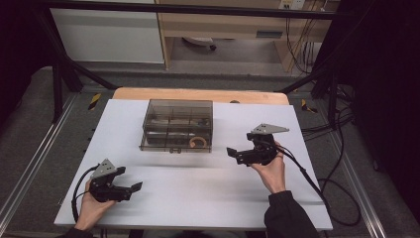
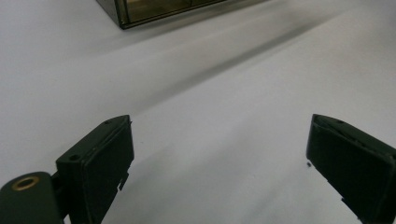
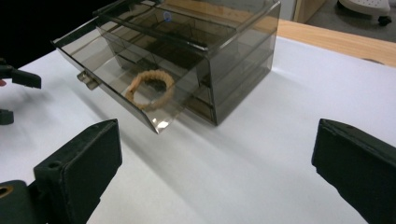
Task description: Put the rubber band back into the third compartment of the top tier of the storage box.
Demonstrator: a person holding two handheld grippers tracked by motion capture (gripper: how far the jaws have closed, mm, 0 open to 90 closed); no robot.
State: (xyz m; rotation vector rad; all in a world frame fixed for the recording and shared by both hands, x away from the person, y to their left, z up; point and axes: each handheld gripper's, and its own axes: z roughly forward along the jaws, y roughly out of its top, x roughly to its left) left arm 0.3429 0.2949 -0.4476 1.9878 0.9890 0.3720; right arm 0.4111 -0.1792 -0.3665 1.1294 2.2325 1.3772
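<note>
Tools [image 1: 132,187] [image 1: 232,152] gaping over white table [image 1: 198,183].

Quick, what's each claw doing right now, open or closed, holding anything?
Left claw: open, holding nothing, above the white table.
Right claw: open, holding nothing, facing the smoky drawer box with a bracelet in its open drawer.

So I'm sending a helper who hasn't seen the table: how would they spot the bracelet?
On the white table stands a smoky see-through drawer box. Its lowest drawer is pulled partly out. The bracelet lies in that drawer, a tan beaded ring, the only pale round thing there.
</note>
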